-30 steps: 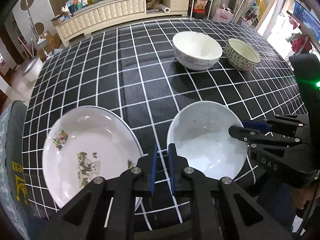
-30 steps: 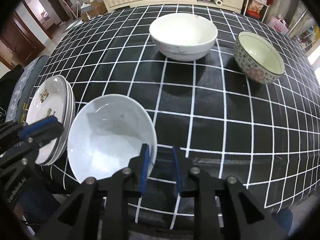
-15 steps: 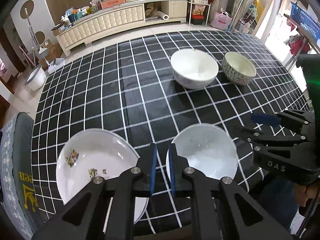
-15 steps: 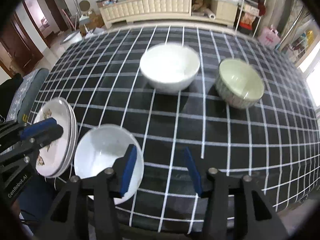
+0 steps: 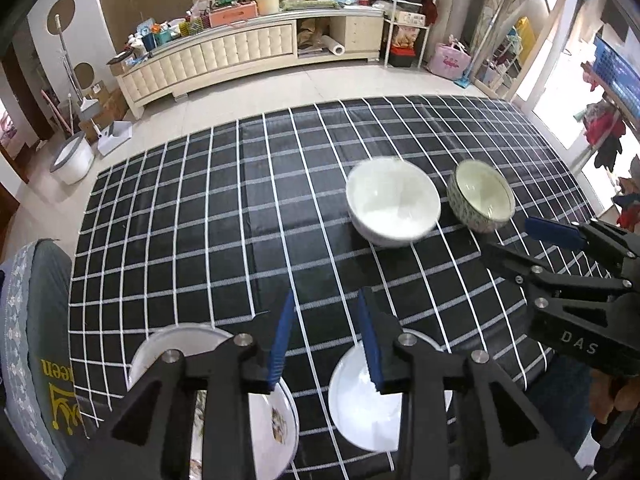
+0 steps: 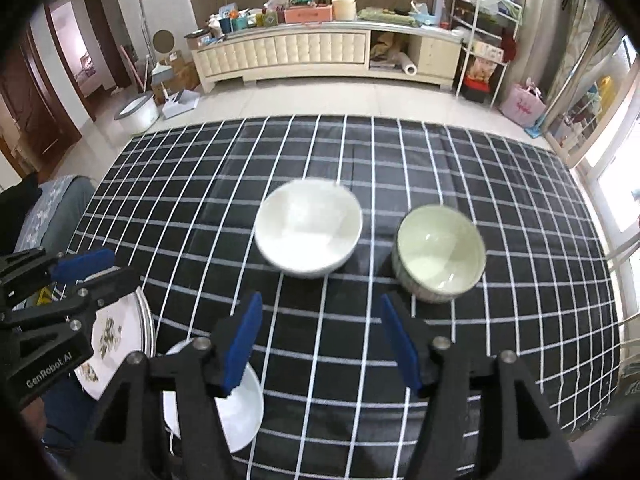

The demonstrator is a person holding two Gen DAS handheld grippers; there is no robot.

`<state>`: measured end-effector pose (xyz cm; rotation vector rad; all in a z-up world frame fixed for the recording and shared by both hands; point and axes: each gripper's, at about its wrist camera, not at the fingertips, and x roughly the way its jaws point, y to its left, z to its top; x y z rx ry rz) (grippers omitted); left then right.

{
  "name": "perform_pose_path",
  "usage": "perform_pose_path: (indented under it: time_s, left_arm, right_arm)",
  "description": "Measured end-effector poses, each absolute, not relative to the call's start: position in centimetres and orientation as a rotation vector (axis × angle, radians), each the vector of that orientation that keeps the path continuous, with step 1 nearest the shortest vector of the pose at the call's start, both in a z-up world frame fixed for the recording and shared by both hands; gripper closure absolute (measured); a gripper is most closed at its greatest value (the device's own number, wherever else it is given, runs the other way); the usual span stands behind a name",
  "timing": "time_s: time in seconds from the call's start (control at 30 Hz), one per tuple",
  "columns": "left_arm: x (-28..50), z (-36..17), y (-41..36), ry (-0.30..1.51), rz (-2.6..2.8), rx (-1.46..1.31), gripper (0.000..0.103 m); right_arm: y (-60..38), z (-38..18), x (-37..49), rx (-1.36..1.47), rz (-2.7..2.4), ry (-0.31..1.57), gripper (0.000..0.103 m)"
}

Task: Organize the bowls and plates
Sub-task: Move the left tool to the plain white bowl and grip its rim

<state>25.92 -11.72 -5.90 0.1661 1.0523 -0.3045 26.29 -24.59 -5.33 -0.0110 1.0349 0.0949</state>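
Observation:
A black checked tablecloth [image 5: 180, 240] [image 6: 480, 360] covers the table. A stack of decorated plates [image 5: 276, 420] [image 6: 112, 340] lies at the near left, with a plain white plate [image 5: 360, 412] [image 6: 240, 412] beside it. Farther out stand a white bowl [image 5: 392, 208] [image 6: 308, 228] and, to its right, a patterned bowl [image 5: 480, 196] [image 6: 440, 252]. My left gripper [image 5: 325, 296] [image 6: 120, 266] hovers above the near plates, its jaws opening with nothing between them. My right gripper [image 6: 320, 300] [image 5: 508, 236] hangs above the cloth short of the two bowls, its jaws opening wide and holding nothing.
A cream sideboard [image 5: 240, 52] [image 6: 300, 52] laden with clutter runs along the far wall. A white bucket [image 5: 72, 156] sits on the floor at left. A grey cushioned seat [image 5: 36, 320] borders the table's near left edge.
Both grippers have risen and drawn back from the near plates, so more of the room shows. The jaws of both have widened, the right more than the left.

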Motion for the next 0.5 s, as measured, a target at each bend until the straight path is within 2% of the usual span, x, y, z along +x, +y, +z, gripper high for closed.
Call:
perform_pose_path:
  time_s: [0.07, 0.3, 0.5]
  left_arm:
    - [26.8, -5.4, -11.9, 1.044, -0.293, 0.168, 0.065]
    - [30.5, -4.7, -13.3, 1.053, -0.291, 0.176, 0.061]
    - [33.6, -6.1, -14.7, 1.074, -0.277, 0.214, 0.061]
  right_arm:
    - [-24.7, -5.0, 27.2, -0.015, 0.093, 1.03, 0.036]
    - [-25.0, -4.6, 30.1, -0.037, 0.094, 1.023, 0.036]
    - [-25.5, -6.4, 32.9, -0.063, 0.093, 1.063, 0.036]
